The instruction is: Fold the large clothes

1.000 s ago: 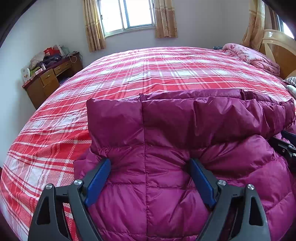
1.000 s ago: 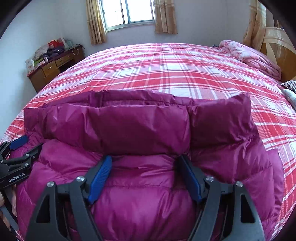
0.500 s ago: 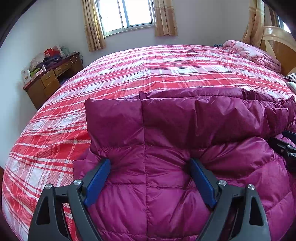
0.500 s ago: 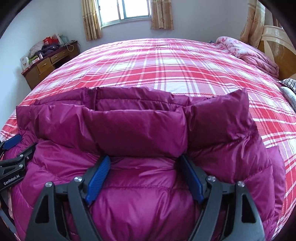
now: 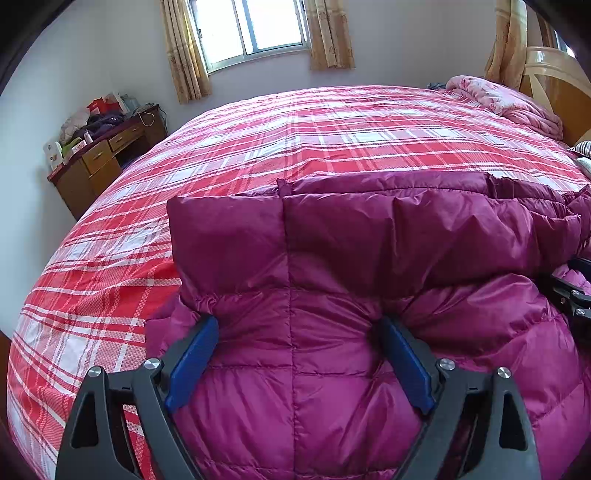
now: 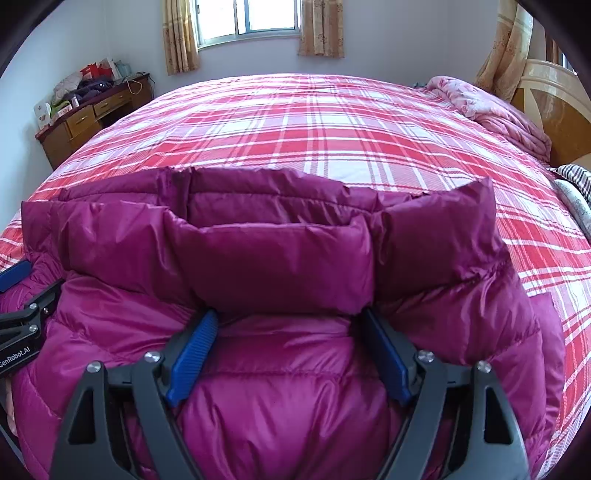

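Where the folded jacket [image 5: 332,280] bulges, my left claw [image 5: 299,332] and right claw [image 6: 286,325] spread wide, pad tips buried under its fold, grip unclear, right edge cut off.

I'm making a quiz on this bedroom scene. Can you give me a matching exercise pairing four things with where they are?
Things:
1. puffer jacket
2. wooden desk
3. pink quilt
4. window

Places:
A. bunched by the headboard, far right
B. far wall, between curtains
C. near edge of the plaid bed, folded
D. left wall, piled with clutter

Pairs: 1-C, 2-D, 3-A, 4-B
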`<state>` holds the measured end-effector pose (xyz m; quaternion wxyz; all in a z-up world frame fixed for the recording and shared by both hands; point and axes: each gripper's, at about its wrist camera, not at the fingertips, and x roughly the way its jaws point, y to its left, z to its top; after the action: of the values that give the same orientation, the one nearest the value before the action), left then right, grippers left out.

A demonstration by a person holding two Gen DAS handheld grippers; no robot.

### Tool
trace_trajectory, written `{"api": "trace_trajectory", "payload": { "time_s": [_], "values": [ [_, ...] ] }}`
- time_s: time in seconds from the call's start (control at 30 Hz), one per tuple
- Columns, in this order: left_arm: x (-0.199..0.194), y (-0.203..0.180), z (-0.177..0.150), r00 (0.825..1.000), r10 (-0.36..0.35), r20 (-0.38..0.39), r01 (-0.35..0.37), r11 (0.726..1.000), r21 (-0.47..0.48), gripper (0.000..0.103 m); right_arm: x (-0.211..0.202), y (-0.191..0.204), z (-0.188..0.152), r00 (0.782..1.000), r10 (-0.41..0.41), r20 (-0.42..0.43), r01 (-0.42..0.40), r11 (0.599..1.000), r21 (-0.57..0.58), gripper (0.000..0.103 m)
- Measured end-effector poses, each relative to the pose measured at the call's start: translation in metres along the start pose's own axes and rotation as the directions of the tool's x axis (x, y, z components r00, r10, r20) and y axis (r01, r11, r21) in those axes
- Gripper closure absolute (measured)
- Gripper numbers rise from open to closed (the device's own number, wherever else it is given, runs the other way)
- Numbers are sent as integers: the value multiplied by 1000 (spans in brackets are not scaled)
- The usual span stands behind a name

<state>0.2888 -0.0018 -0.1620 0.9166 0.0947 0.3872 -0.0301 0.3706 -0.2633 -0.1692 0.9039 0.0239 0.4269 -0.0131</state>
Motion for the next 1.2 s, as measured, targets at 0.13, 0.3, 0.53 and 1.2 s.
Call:
{"api": "trace_trajectory", "payload": {
  "time_s": [0.13, 0.3, 0.53, 1.2],
  "values": [
    [0, -1, 0, 1000, 4, 1, -4, 1000, 1, 13, 0, 1, 0, 1000, -8, -1, 8, 1000, -4, 20],
    [0, -1, 0, 1000, 4, 1, -4, 1000, 1, 12, 0, 3, 0, 1000, -16, -1, 16, 1000, -11, 20],
    [0, -2, 0, 1000, 13, 4, -13, 1000, 6, 12, 1, 3, 0, 1000, -22, -1, 22, 1000, -14, 20],
    [-61, -38, -45, 992, -55, 111, 55, 998, 7, 11, -60, 28, -65, 993, 12, 117, -6, 999, -51, 4]
  ]
}}
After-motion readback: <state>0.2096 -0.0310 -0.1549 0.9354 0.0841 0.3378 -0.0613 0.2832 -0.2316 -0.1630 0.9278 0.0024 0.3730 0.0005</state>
